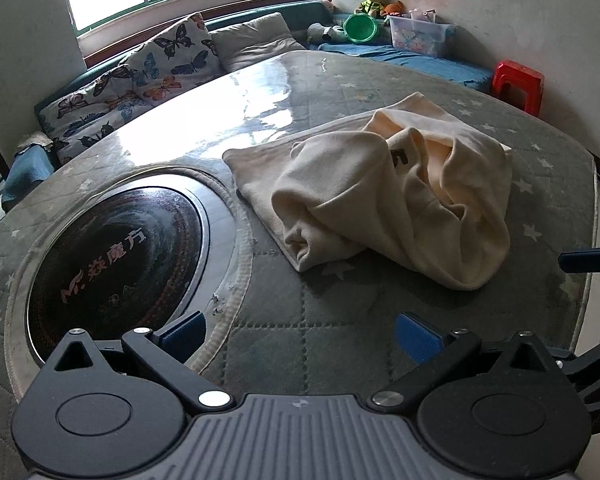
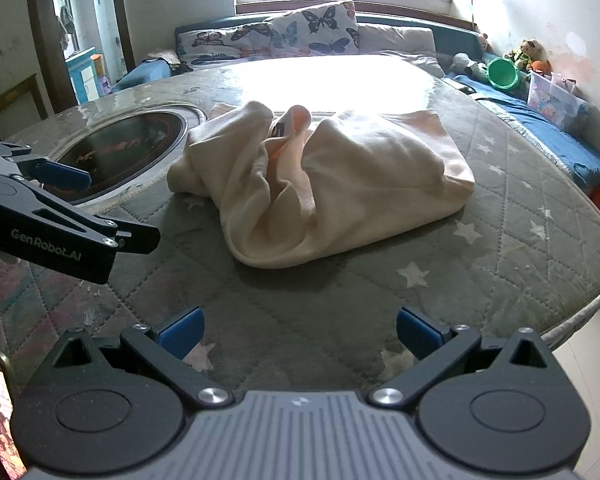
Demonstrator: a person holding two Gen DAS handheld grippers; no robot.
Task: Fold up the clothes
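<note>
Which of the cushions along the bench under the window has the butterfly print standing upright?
The upright butterfly cushion leaning at the bench's middle; the other butterfly cushion lies flat to its left, and the cushion to its right is plain beige.

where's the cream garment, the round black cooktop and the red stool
cream garment (image 2: 340, 184), right wrist view, on its smooth front panel
cooktop (image 1: 116, 264), left wrist view, on the black glass centre
red stool (image 1: 518, 80), left wrist view, on its seat edge

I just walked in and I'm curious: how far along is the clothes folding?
Barely started, it seems. The cream garment lies rumpled in a heap on the quilted table cover, beside the round black cooktop, with no neat fold visible. Nothing is in hand: the left gripper and right gripper both have jaws open and empty, short of the cloth. Spreading it flat and every fold look left to do.
</note>
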